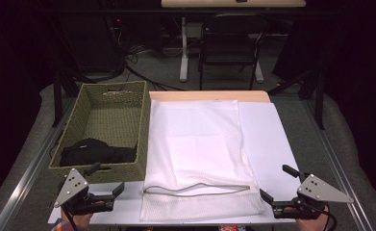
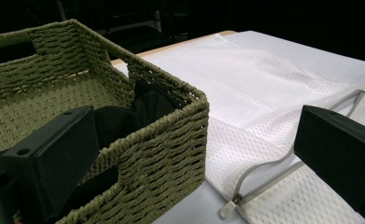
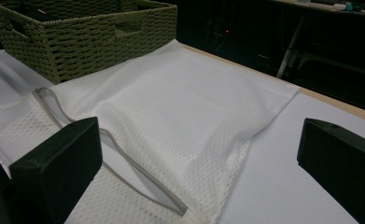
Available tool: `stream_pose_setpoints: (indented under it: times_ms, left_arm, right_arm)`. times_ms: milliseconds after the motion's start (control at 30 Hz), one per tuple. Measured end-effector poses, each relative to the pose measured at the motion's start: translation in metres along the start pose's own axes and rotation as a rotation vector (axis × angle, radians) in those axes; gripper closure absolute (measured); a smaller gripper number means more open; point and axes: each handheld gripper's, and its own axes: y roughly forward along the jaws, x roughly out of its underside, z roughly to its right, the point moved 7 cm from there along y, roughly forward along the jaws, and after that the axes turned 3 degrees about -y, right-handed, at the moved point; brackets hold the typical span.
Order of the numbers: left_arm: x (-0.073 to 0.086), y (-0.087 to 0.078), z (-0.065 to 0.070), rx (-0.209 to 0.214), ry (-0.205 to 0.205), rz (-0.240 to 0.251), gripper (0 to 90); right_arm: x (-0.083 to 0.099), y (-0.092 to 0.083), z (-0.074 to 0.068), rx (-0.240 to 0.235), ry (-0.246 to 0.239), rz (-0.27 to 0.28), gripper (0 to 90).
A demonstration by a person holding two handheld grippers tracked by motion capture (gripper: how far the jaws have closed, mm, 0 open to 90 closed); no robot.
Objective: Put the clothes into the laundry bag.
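Black garment [image 1: 96,153] lies in woven green basket [image 1: 142,125]; white mesh zip bag [image 1: 195,154] flat, untouched. Left gripper [image 1: 109,180] and right gripper [image 1: 276,185] gape, empty. Bagging not begun.

White mesh bag [image 1: 197,154] (zip near edge) beside woven basket [image 1: 109,126]

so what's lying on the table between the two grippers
In the high view, the near end of the white mesh bag lies between the left gripper and the right gripper, with its grey zipper running across that stretch.
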Motion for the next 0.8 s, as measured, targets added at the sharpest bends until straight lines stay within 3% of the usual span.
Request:
stream_pose_setpoints:
  times_ms: [800]
  left_arm:
    - [0.003, 0.004, 0.003, 0.023, 0.014, -0.030, 0.0]
  right_arm:
    - [0.001, 0.011, -0.009, -0.010, -0.036, -0.089, 0.0]
